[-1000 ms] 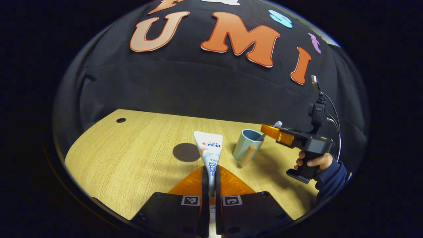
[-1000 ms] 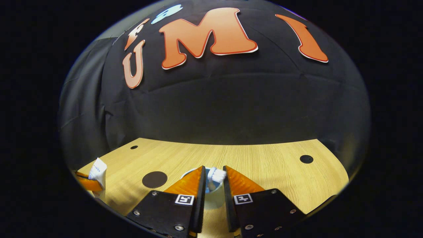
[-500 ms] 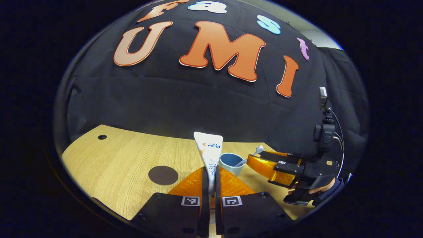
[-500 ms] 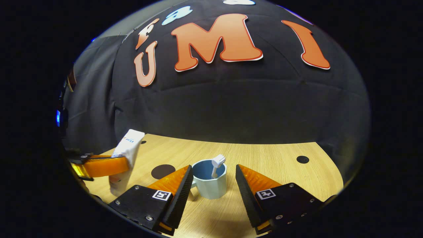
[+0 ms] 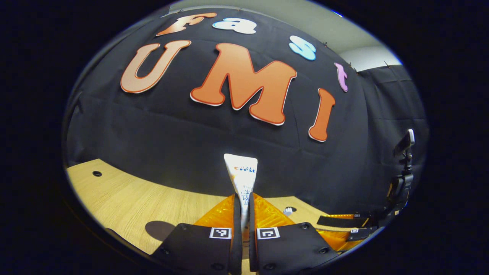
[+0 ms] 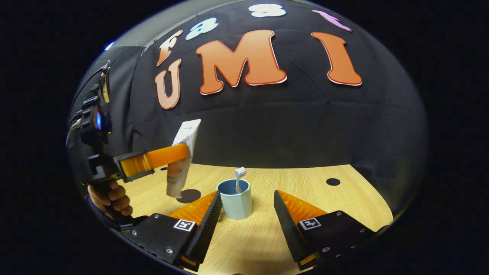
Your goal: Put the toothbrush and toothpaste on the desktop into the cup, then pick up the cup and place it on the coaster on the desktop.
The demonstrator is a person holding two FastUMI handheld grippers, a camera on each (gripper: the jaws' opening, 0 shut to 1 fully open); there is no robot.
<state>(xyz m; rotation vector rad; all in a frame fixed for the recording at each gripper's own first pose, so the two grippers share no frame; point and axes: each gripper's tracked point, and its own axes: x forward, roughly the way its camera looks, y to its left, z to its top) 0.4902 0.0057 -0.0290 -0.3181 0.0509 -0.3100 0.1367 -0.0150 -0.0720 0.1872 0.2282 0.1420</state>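
Now, in the left gripper view, the left gripper (image 5: 244, 214) has its two orange fingers pressed together on the toothpaste (image 5: 241, 179), the tube standing upright between them with its flat crimped end on top. Just right of the tube, low down, the white toothbrush (image 5: 289, 209) head peeks over the finger. Left of the tube, the dark round coaster (image 5: 158, 230) lies on the wooden desktop (image 5: 122, 198). Far right of the tube, the right gripper (image 5: 355, 225) sits at the rim, its fingers apart.

Over to the right gripper view: the right gripper (image 6: 247, 208) has its fingers spread wide, touching nothing, and the blue cup (image 6: 235, 199) stands on the desktop (image 6: 305, 183) just beyond the gap between them. The toothbrush (image 6: 239, 178) stands in the cup, bristle head up. Left of the cup and higher, the left gripper (image 6: 179, 152) clamps the toothpaste (image 6: 182, 160) in the air, the tube hanging nearly vertical, cap end down, clear of the cup. Below the tube, left of the cup, the coaster (image 6: 191, 195) lies flat. Further left, a hand (image 6: 110, 196) grips the left gripper's handle.
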